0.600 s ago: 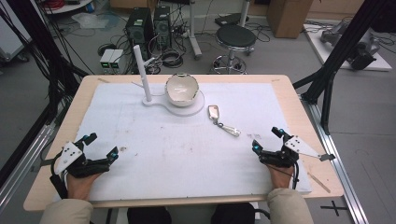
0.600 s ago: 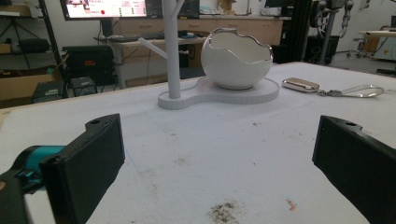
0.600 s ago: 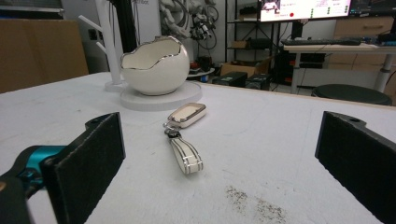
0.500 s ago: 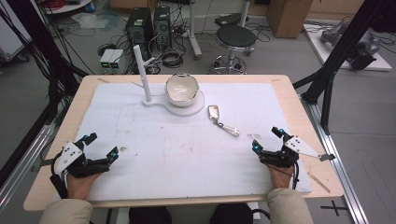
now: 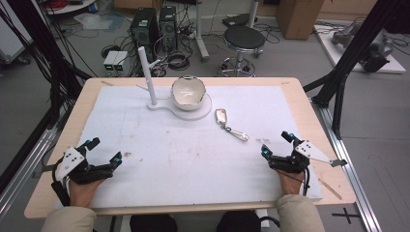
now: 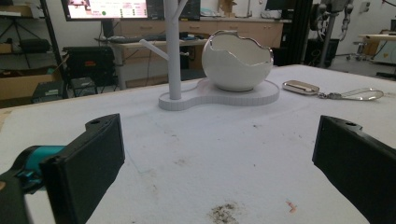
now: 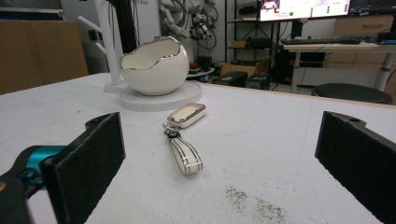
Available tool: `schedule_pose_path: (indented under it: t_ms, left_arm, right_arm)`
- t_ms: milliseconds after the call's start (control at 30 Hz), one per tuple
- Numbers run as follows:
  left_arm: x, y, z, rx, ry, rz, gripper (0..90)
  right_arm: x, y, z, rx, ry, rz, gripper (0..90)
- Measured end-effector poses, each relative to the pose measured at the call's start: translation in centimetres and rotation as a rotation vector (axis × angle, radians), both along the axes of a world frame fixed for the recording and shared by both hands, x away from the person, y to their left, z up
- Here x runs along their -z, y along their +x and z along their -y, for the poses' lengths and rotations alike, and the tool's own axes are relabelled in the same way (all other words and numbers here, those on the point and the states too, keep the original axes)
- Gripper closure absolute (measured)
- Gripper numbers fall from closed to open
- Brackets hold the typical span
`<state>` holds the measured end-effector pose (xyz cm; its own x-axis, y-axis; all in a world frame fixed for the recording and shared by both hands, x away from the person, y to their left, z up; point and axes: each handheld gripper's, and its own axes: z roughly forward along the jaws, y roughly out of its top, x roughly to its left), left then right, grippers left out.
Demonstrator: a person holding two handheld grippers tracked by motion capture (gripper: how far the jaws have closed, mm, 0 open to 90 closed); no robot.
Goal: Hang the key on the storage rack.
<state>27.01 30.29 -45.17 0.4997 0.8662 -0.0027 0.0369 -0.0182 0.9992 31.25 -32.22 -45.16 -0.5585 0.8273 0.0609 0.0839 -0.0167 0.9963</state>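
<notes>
Two grippers wide open on my screen, both holding nothing.

From the high view I've got the left gripper [image 5: 104, 151] at the near left of the white mat [image 5: 145, 145], and the right gripper [image 5: 275, 144] at the near right, each in a hand, jaws spread with only mat between them. Left gripper view: jaws far apart over bare mat, and well ahead sits the egg-shaped bowl [image 6: 238, 60] on its white stand [image 6: 219, 95], the upright post [image 6: 173, 46] beside it, key fob [image 6: 303, 87] off to the right. Right gripper view: jaws equally wide, touching nothing; the key fob [image 7: 187, 114] and its strap [image 7: 187, 158] lie ahead between them, short of the bowl [image 7: 154, 67].
</notes>
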Motion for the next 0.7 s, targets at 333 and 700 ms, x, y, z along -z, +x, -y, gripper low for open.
schedule_pose_path:
  t_ms: [333,700]
  left_arm:
    - [0.0,0.0,0.0,-0.001,0.001,-0.002,2.7]
    - [0.0,0.0,0.0,0.001,0.003,-0.006,2.7]
  right_arm:
    - [-2.0,1.1,-0.1,-0.046,-0.007,-0.086,0.6]
    - [-6.8,3.8,-1.2,-0.183,-0.107,-0.118,0.6]
